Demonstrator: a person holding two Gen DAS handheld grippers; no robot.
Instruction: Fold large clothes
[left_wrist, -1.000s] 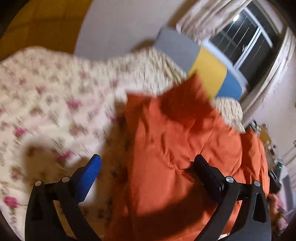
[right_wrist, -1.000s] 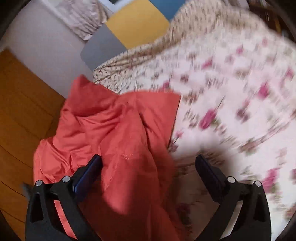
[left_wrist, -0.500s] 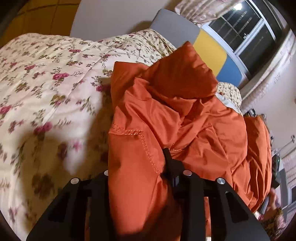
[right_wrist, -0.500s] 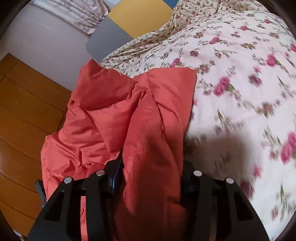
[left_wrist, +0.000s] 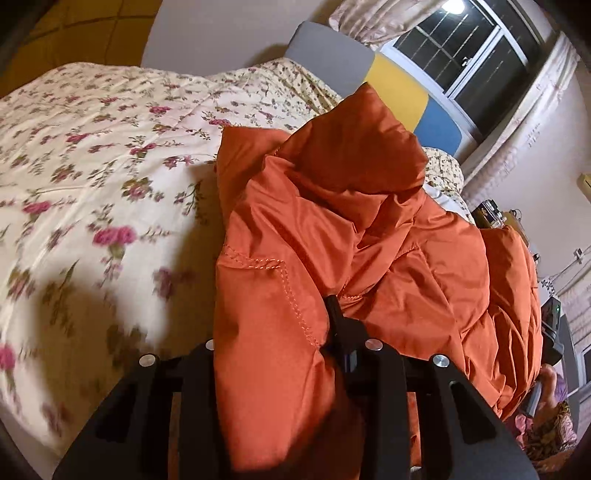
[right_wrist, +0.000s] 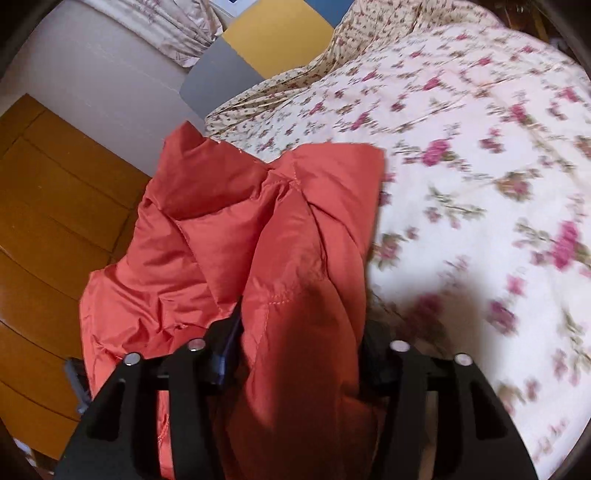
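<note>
The orange padded jacket (left_wrist: 332, 229) lies bunched on the floral quilt (left_wrist: 92, 166), a thick fold clamped in each gripper. The left gripper (left_wrist: 273, 332) and right gripper (right_wrist: 299, 332) both pinch fabric, jaws easing slightly apart. Open quilt spreads outward beside each; wooden floor (right_wrist: 44, 206) lies past the jacket's far edge.

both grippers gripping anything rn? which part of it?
Both hold the orange padded jacket. Left gripper pinches a stitched fold at its near end; right gripper clamps a thick bunched fold, jaws easing open slightly. Which garment part, can't tell.
</note>
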